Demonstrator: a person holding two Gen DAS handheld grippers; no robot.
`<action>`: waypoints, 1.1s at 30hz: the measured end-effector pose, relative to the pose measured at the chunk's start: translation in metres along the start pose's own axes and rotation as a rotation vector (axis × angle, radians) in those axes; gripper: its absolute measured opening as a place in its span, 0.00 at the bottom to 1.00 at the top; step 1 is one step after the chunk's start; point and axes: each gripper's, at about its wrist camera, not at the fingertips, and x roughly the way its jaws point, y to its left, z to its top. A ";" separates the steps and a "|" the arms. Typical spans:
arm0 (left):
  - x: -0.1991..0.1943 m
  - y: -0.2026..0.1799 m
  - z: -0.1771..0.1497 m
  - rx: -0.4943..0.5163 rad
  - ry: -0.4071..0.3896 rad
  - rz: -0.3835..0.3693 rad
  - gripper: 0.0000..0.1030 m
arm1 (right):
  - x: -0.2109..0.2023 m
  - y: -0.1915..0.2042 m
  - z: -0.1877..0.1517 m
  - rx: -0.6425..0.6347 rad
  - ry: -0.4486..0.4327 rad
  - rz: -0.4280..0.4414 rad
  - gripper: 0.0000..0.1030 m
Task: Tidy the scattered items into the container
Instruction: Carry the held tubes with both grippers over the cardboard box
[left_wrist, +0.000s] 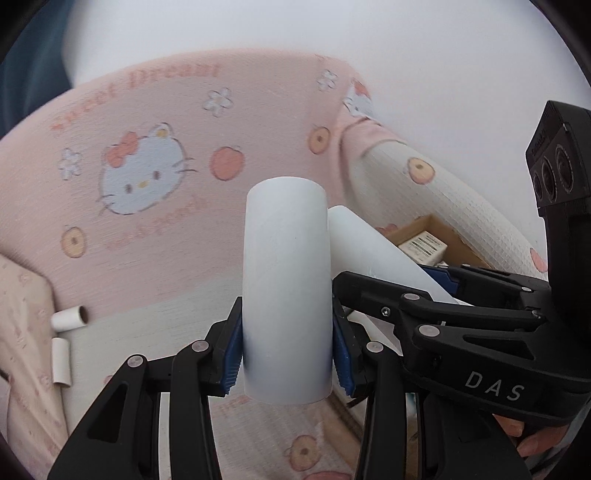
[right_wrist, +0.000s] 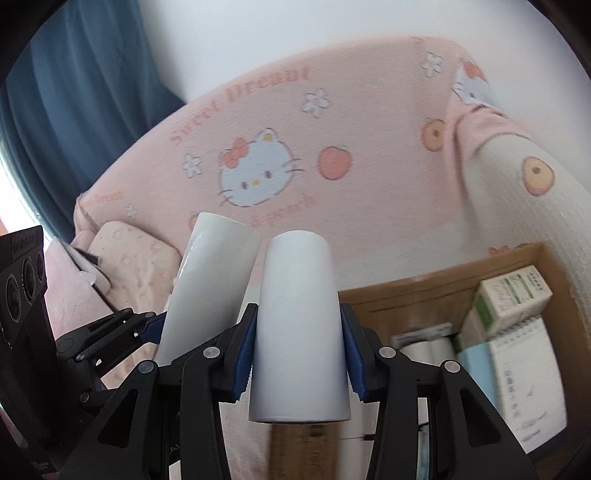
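two rolls in the air, box down to your right, don't bump them

your left gripper (left_wrist: 286, 354) is pinching a white roll (left_wrist: 286, 295) upright between its blue pads, and your right gripper (right_wrist: 299, 360) is clamped on a second white roll (right_wrist: 299, 325) the same way. the two sit side by side and nearly touch, so one could knock the other crooked in its grip. the cardboard box (right_wrist: 417, 291) already holds cartons, so a roll could catch on them or tip off the rim. both grippers point forward and down over the pink sofa cover (right_wrist: 369, 122), with two small tubes (left_wrist: 68, 317) left by the cushion.
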 end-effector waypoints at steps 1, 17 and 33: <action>0.006 -0.004 0.001 -0.002 0.007 -0.010 0.44 | 0.001 -0.009 0.001 0.013 0.006 -0.002 0.39; 0.071 -0.043 0.016 -0.011 0.119 -0.163 0.44 | 0.016 -0.095 0.001 0.219 0.164 -0.009 0.39; 0.075 -0.034 0.008 -0.028 0.159 -0.261 0.44 | 0.026 -0.131 -0.022 0.418 0.302 0.025 0.39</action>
